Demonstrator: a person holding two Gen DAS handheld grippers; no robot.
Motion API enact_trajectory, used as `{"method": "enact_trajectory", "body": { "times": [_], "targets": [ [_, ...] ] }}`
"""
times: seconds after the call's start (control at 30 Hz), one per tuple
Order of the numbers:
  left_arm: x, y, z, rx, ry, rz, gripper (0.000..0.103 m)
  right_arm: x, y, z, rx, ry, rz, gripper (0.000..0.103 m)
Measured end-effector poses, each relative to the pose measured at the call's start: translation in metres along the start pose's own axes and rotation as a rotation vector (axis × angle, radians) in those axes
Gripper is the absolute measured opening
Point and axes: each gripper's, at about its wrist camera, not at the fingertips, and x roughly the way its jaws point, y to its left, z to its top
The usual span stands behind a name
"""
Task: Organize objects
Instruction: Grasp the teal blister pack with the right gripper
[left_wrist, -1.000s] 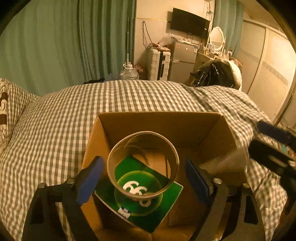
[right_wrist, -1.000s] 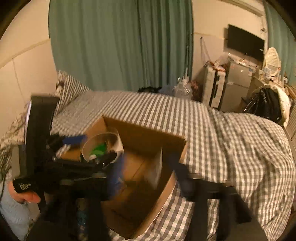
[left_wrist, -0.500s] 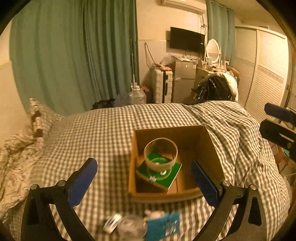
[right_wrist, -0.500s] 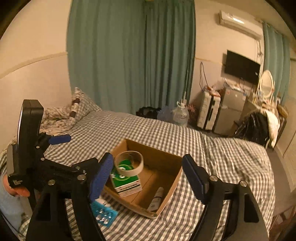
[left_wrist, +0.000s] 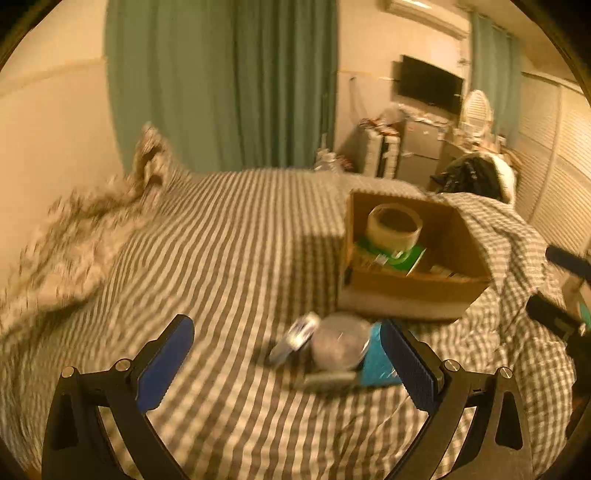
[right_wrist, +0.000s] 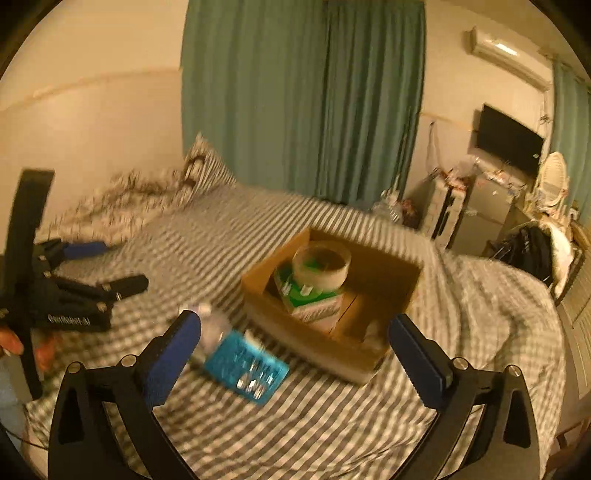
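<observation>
An open cardboard box (left_wrist: 413, 286) (right_wrist: 321, 339) sits on the checked bedspread. Inside it a roll of tape (left_wrist: 394, 224) (right_wrist: 321, 263) rests on a green box (left_wrist: 413, 256) (right_wrist: 306, 293). In front of the box lie a clear bottle (left_wrist: 340, 341) (right_wrist: 212, 328), a blue pack (left_wrist: 376, 358) (right_wrist: 245, 367) and a small blurred item (left_wrist: 295, 334). My left gripper (left_wrist: 288, 363) is open and holds nothing, hanging over the bedspread just short of those loose items. My right gripper (right_wrist: 295, 356) has its jaws opening wide, with nothing pressed between the pads.
Rumpled bedding and a pillow (left_wrist: 147, 158) lie at the far left. Green curtains (left_wrist: 229, 81), a suitcase (right_wrist: 443, 214), a cabinet, a wall television (right_wrist: 508, 140) and a chair with dark clothes (left_wrist: 476, 177) stand beyond the bed. A hand (right_wrist: 14, 345) holds the left gripper.
Both grippers have drawn back from the box, which now looks smaller and farther away. The tape roll stays in the box. The loose items in front of it have come into view. The right jaws stand wider.
</observation>
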Motion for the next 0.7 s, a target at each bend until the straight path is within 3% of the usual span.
{"method": "enact_trajectory", "body": {
  "times": [0.13,0.37,0.53,0.7],
  "targets": [
    [0.023,0.002,-0.034,-0.023,0.048,0.010,0.103,0.042,0.010,-0.032,-0.051,0.097,0.051,0.102],
    [0.071,-0.013,-0.071,0.082,0.154,0.085,0.103,0.113,0.023,-0.067,-0.223,0.243,0.127,0.102],
    [0.090,-0.017,-0.082,0.112,0.203,0.095,0.103,0.151,0.035,-0.081,-0.335,0.305,0.160,0.102],
    [0.098,-0.005,-0.082,0.062,0.224,0.070,0.103,0.177,0.041,-0.084,-0.390,0.316,0.172,0.102]
  ]
}}
